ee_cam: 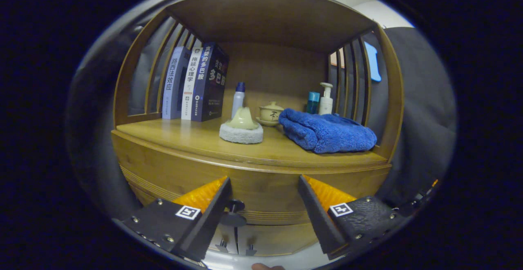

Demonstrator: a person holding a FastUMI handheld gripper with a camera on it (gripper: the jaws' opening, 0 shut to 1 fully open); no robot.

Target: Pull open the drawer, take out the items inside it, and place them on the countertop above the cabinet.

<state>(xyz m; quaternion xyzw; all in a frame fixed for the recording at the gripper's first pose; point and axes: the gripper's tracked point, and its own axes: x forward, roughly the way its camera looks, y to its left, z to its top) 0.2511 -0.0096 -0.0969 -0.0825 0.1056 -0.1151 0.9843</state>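
A wooden cabinet stands ahead with its drawer (261, 188) closed under the countertop (192, 137). The drawer's small dark knob (234, 213) sits low, close to the inner edge of the left finger. My gripper (263, 188) is open, its two fingers spread wide in front of the drawer face, with nothing between them but the wood. On the countertop lie a folded blue towel (327, 133) at the right and a pale cone-shaped thing on a white fuzzy pad (242, 129) in the middle. The drawer's contents are hidden.
Three upright books (196, 84) lean at the back left of the shelf. A white bottle (238, 98), a small lidded cup (271, 112), a blue bottle (313, 102) and a pump bottle (325, 98) stand at the back. Two lower door knobs (236, 247) show beneath the drawer. Slatted sides enclose the shelf.
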